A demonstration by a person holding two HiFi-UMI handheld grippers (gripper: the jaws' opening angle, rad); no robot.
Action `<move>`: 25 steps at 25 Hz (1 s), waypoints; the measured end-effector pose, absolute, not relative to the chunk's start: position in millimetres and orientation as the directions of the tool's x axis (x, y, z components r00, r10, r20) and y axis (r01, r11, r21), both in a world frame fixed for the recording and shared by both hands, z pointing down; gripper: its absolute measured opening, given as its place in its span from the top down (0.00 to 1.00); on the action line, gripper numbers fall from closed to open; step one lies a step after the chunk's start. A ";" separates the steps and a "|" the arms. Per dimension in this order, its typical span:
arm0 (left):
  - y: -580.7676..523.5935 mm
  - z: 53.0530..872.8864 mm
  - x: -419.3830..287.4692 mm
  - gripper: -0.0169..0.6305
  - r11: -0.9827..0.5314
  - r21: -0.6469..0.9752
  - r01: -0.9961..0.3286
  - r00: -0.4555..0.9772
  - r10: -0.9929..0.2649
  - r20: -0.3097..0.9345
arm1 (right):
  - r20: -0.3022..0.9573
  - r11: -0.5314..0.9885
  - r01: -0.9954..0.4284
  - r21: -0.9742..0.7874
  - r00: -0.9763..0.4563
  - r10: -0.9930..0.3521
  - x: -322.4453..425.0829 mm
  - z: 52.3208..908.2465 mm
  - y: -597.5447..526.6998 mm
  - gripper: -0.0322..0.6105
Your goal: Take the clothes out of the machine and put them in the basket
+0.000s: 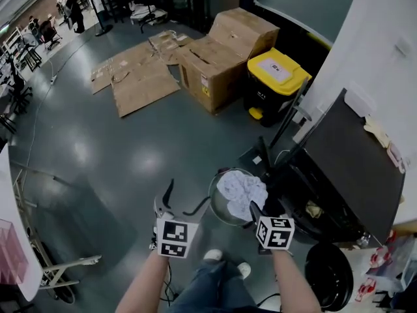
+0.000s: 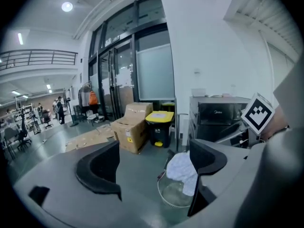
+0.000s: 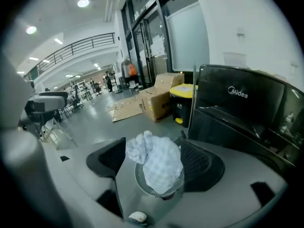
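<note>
Count: one basket (image 1: 213,207), one cloth (image 1: 241,189), one machine (image 1: 355,162), two cardboard boxes (image 1: 210,70) (image 1: 244,31), one yellow-lidded bin (image 1: 277,83).

Yellow-lidded black bin (image 1: 277,83) beside cardboard boxes (image 1: 225,57); flattened cardboard (image 1: 140,77) on floor (image 1: 98,155), left of boxes.

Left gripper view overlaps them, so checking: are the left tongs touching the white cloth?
Apart. The head view shows the left tongs beside the basket, with a gap before the white cloth.
</note>
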State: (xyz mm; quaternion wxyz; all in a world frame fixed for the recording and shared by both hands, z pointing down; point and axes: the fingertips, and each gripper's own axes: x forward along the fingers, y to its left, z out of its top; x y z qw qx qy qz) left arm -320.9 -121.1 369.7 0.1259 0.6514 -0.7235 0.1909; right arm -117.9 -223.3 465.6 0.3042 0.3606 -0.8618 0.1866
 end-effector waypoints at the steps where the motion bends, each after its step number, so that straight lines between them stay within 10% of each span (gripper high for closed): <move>1: -121.1 371.9 -322.0 0.26 0.079 -0.110 -0.991 -0.119 -0.893 0.435 | 0.653 0.674 -0.733 -0.089 -0.554 -0.516 -117.9 466.9 -223.9 0.41; 25: -215.9 433.8 -154.4 0.26 -0.219 -0.041 -0.975 0.174 -0.863 0.474 | 0.629 0.508 -0.859 -0.060 -0.428 -0.650 51.0 489.7 -226.2 0.42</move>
